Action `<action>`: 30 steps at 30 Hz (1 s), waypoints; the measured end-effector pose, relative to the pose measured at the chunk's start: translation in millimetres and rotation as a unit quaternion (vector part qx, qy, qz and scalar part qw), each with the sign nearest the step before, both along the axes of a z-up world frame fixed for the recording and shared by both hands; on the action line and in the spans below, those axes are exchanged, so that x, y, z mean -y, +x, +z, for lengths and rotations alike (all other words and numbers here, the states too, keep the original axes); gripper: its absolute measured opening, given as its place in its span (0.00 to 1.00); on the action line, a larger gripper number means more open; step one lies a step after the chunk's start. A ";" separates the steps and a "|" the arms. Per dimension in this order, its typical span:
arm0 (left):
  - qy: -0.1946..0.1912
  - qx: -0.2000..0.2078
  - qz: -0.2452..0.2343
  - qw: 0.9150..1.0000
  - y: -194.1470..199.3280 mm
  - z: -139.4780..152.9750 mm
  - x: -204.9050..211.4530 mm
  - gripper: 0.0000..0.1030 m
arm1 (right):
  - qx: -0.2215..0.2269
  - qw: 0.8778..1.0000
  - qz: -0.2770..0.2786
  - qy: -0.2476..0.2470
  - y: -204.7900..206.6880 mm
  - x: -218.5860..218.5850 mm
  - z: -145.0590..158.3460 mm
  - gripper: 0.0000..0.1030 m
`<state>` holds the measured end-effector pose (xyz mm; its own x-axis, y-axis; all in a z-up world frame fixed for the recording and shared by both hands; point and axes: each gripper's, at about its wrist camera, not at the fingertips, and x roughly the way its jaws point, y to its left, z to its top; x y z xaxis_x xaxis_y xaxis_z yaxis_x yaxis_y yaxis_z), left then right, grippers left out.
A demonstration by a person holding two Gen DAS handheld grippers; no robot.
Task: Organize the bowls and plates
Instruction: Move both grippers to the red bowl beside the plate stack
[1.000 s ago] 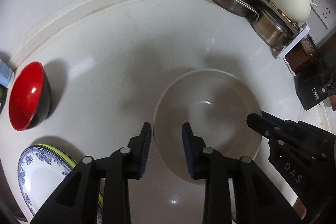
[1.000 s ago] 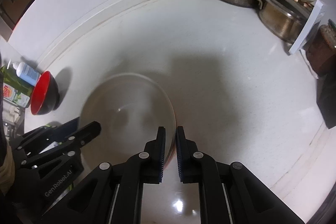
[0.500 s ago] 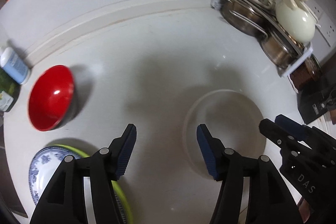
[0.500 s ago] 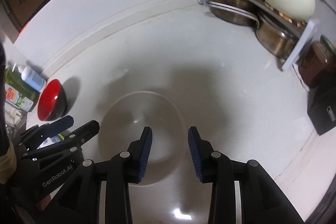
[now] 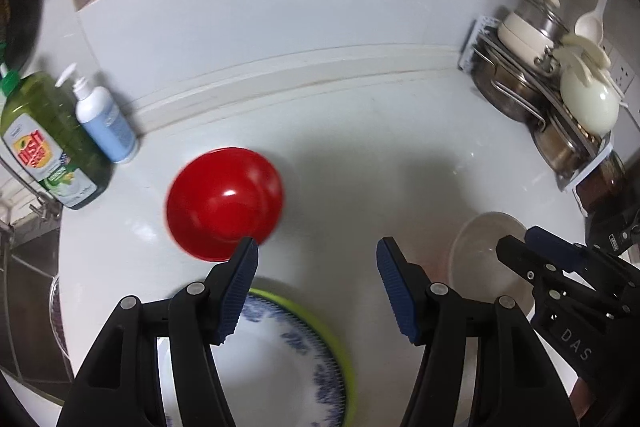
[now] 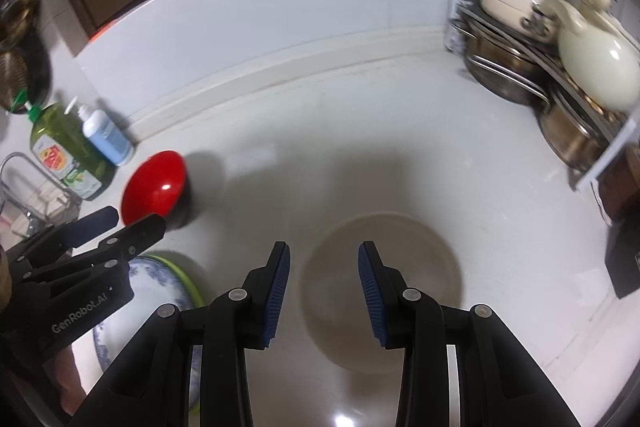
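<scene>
Both grippers released, nothing between pads: left gripper, right gripper. White bowl low centre, red bowl centre-left. Best approached rim-first, squarely, slowly.

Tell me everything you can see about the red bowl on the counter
The red bowl is round, glossy red inside with a bright highlight, and dark, seemingly black, outside. It looks like lacquer or plastic and appears empty. It sits upright on the white counter, right of the soap bottles, beyond the blue-patterned plate. Nothing touches it; neither gripper holds it. Its edges are motion-blurred.
</scene>
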<state>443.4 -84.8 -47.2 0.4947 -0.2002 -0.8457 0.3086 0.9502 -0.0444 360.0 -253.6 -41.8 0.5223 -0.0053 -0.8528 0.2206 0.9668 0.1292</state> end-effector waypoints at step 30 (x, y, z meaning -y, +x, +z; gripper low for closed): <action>0.008 -0.040 0.049 0.998 72.7 -36.1 -125.4 0.59 | -0.001 0.995 0.091 0.042 109.8 -121.2 -29.3 0.36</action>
<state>516.1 40.6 -83.3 0.4422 -0.1408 -0.8858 0.2106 0.9763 -0.0501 469.8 -132.4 -71.1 0.5059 0.1596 -0.8477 0.0443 0.9766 0.2103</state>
